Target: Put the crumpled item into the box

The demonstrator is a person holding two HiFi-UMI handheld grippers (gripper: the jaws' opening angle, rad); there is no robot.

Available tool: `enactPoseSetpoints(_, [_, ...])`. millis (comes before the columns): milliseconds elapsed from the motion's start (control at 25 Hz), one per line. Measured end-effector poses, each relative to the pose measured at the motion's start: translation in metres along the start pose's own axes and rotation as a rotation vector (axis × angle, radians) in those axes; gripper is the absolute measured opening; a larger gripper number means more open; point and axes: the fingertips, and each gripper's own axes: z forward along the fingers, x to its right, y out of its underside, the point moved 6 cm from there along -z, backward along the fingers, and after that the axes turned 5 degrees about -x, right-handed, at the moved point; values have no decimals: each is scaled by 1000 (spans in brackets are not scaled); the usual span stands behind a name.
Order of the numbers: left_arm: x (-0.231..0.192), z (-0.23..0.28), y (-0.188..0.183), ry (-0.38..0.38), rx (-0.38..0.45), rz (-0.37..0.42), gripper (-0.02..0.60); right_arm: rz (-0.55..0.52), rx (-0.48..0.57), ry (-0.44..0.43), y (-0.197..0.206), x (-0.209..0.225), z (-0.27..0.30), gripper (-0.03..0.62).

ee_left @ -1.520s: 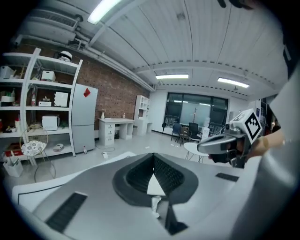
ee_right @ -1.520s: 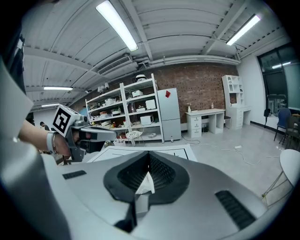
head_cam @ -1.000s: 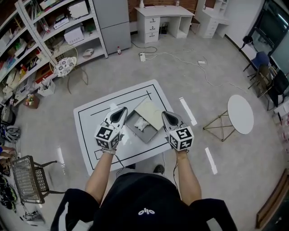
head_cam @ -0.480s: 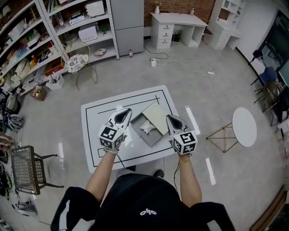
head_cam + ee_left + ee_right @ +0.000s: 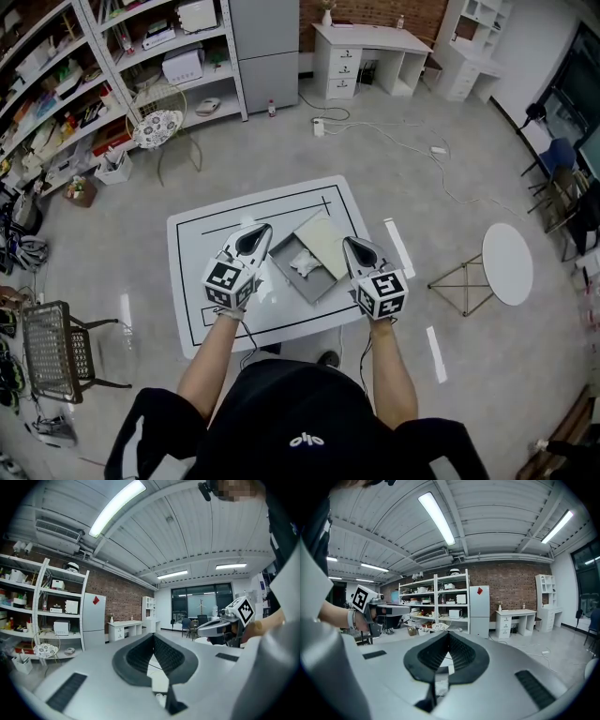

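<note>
**Left gripper (image 5: 255, 230) and right gripper (image 5: 350, 243) are hovering closed and empty**

Each is flanking one side of the box (image 5: 313, 295), jaws pressed together on nothing. The white crumpled item (image 5: 305, 263) is lying inside the box, and the lid (image 5: 324, 234) is standing open on the box's far-right side. The placing looks finished, so the person should be drawing both grippers straight away from the box without nudging its walls.

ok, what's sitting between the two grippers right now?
The open box, crumpled item already inside, on the white table between left gripper and right gripper; seen in the head view.
</note>
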Motion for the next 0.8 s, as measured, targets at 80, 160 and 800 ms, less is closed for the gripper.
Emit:
enactPoseSetpoints(80, [0, 2, -1, 2, 0, 2, 8, 0, -1, 0, 0, 1, 1, 9])
enactPoseSetpoints(160, [0, 5, 0, 3, -3, 6, 8, -2, -2, 0, 0, 3, 2, 8])
enactPoseSetpoints(800, [-2, 10, 4, 2, -11, 1, 8, -7, -13, -3, 3, 8, 7, 9])
